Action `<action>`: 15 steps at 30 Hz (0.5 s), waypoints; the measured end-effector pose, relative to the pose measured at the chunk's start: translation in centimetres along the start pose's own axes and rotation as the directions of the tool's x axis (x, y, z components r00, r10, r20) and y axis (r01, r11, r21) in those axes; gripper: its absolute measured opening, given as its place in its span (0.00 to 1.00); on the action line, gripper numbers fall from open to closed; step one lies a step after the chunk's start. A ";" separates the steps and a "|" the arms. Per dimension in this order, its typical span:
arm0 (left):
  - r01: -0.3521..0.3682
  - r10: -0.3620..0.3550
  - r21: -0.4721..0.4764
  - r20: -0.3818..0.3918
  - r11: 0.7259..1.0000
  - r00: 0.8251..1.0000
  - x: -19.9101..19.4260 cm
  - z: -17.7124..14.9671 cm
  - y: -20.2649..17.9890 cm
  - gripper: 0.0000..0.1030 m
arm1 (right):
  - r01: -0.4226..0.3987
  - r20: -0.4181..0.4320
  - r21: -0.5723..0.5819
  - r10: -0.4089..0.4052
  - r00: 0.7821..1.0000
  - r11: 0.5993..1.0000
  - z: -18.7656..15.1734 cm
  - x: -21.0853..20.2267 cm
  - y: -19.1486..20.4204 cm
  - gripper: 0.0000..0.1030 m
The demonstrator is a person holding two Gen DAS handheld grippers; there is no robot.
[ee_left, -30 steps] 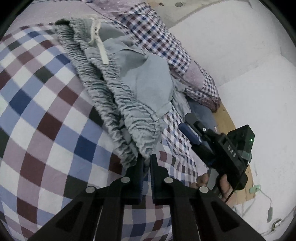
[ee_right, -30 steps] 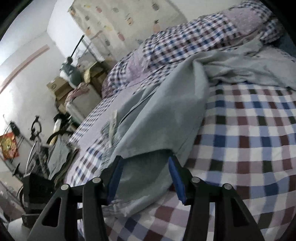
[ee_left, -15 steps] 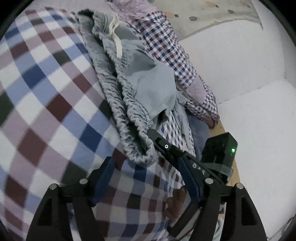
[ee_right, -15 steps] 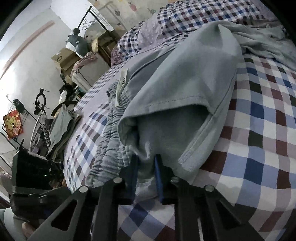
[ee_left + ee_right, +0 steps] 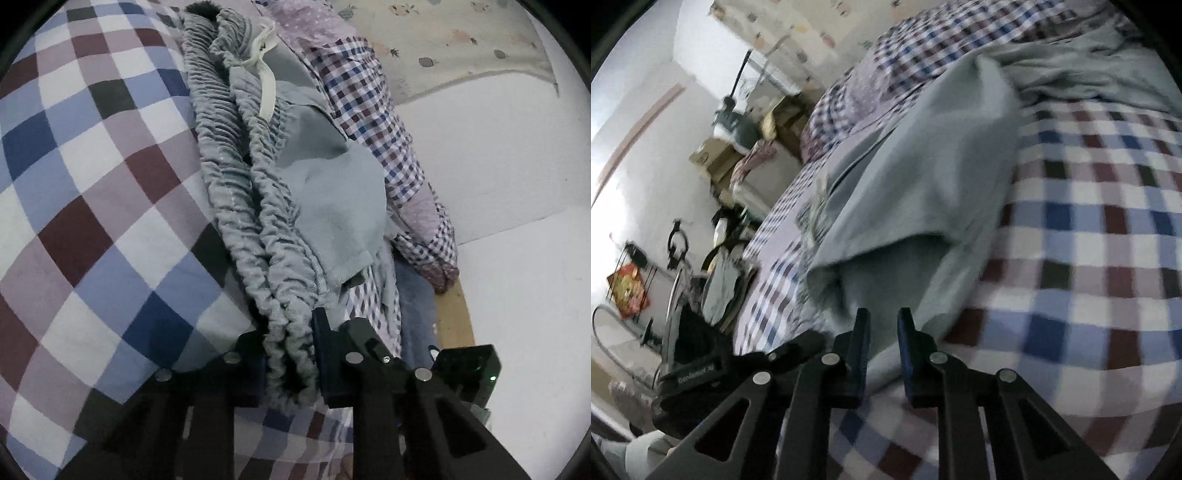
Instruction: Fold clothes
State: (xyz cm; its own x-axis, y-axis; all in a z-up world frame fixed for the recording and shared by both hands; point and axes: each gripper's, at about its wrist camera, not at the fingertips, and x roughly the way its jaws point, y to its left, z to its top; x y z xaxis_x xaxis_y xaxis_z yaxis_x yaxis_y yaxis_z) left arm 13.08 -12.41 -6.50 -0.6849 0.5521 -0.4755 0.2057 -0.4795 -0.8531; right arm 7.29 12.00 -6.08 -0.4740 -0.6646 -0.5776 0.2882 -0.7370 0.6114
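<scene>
Two grippers are working one pair of grey trousers (image 5: 325, 206) spread over the checked bedsheet (image 5: 85, 177). On the left wrist view, the left gripper (image 5: 291, 354) is pinching the gathered elastic waistband (image 5: 236, 173) between its two fingers, the bunched ruffles filling the narrow gap, with the cream drawstring (image 5: 266, 85) lying further up the band. The right gripper's black body is showing at the lower right of that view, a green light glowing on it. Over on the right wrist view, the right gripper (image 5: 882, 328) is squeezing a fold of the smooth grey fabric (image 5: 923, 173), its blue-padded fingers (image 5: 905, 336) standing close together with cloth between them; the picture is smeared with motion blur. The garment is lying across the bed, running away toward a small-check quilt (image 5: 945, 40) heaped at the far end. Cluttered boxes (image 5: 716, 155) are sitting by the wall beyond the bed's left edge.
</scene>
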 end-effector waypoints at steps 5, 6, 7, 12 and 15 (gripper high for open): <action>0.042 -0.046 0.075 0.056 0.996 0.997 -2.4 1.9 -1.8 0.14 | 0.041 0.057 0.087 -0.046 0.997 0.995 1.1 -1.5 -2.3 0.22; 0.050 -0.057 0.089 0.079 0.995 0.995 -3.3 2.5 -2.2 0.14 | 0.045 0.066 0.100 -0.052 0.996 0.994 1.3 -1.8 -2.7 0.22; 0.059 -0.069 0.101 0.104 0.993 0.992 -4.5 3.2 -2.5 0.14 | 0.045 0.071 0.102 -0.053 0.996 0.994 1.4 -2.0 -2.8 0.22; 0.062 -0.091 0.128 0.234 0.990 0.968 -11.4 8.1 -2.3 0.13 | 0.044 0.094 0.110 -0.055 0.994 0.993 2.2 -3.2 -3.3 0.22; 0.022 -0.067 0.150 0.305 0.989 0.950 -14.6 11.6 -2.7 0.12 | 0.040 0.108 0.117 -0.053 0.993 0.992 2.5 -3.8 -3.5 0.22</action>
State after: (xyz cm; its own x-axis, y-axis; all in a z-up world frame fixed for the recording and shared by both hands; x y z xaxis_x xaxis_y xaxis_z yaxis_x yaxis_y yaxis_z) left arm 14.41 -27.10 5.19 -0.8778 0.3484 -0.3288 0.0839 -0.5639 -0.8215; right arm 5.96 17.41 -4.67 -0.5756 -0.6075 -0.5474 0.1700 -0.7436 0.6466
